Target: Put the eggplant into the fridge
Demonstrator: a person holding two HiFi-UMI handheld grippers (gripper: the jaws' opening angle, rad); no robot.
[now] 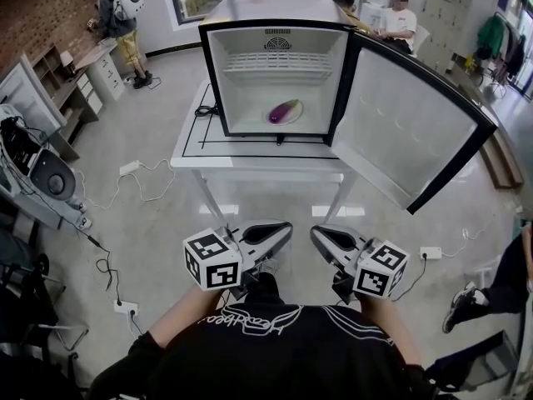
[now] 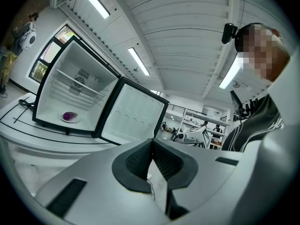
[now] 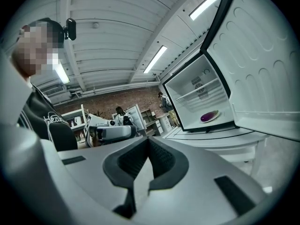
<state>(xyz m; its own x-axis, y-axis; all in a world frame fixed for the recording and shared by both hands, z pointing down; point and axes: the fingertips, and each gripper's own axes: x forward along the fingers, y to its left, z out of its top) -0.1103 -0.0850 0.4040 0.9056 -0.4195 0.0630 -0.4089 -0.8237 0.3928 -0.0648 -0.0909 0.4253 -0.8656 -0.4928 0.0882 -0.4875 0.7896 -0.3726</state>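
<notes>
A purple eggplant [image 1: 285, 111] lies on a white plate [image 1: 298, 116] on the floor of the small open fridge [image 1: 275, 26], below its wire shelf. The fridge stands on a white table [image 1: 188, 152] and its door [image 1: 408, 132] swings wide to the right. The eggplant [image 2: 69, 116] shows far off in the left gripper view, and the right gripper view also catches the eggplant [image 3: 209, 116]. My left gripper [image 1: 283, 230] and right gripper [image 1: 319, 236] hang close to my body, well short of the table, tips turned toward each other. Both are shut and hold nothing.
Cables and power strips [image 1: 127, 168] trail over the floor left of the table. Equipment [image 1: 37, 173] and a desk [image 1: 93, 67] line the left side. A person [image 1: 119, 22] stands at the back left, others sit behind the fridge. The open door overhangs the table's right edge.
</notes>
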